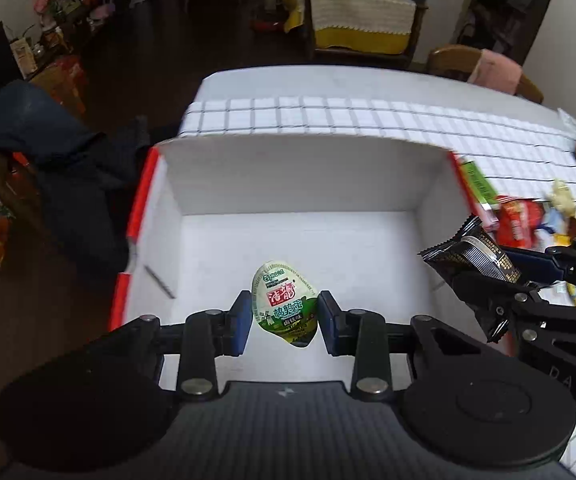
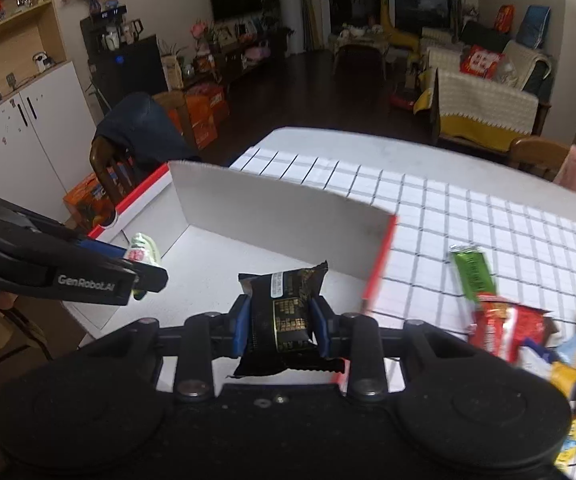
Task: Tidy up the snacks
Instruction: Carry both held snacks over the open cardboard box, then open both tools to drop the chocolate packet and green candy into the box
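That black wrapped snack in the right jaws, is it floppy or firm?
The black snack pack probably holds firm: it stands out from the right gripper without drooping. Its glossy wrapper looks slippery, and the crimped ends look thin and bendy.

Both wrist fisheyes look steeply down from close above the open white cardboard box with red edges (image 1: 296,236) (image 2: 272,216), facing the living room at twelve o'clock; each catches the other's gripper.
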The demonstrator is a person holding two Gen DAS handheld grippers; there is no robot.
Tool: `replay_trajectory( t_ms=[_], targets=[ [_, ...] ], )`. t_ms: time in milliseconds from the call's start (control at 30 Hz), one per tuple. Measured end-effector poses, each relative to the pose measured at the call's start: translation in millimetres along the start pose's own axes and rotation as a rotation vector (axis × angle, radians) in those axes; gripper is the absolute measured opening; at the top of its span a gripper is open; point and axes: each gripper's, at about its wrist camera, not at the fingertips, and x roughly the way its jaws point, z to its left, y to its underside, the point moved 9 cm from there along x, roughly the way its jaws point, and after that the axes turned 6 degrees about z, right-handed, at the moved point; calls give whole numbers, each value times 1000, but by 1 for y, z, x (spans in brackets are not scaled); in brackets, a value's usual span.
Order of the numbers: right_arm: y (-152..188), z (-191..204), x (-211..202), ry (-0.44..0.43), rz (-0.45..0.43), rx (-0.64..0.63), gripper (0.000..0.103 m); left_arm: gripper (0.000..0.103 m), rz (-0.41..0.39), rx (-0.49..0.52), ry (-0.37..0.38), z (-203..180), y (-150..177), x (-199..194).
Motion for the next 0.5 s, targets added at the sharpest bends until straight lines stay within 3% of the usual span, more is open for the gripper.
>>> replay_trajectory(
  t_ms=[233, 500],
  targets=[
    [-1, 20, 36, 4, 52, -35, 31, 35, 49, 0, -45, 27, 2, 24],
    [10, 36, 63, -6, 140, -70, 32, 35, 136, 41, -66, 31, 14, 49]
  ],
)
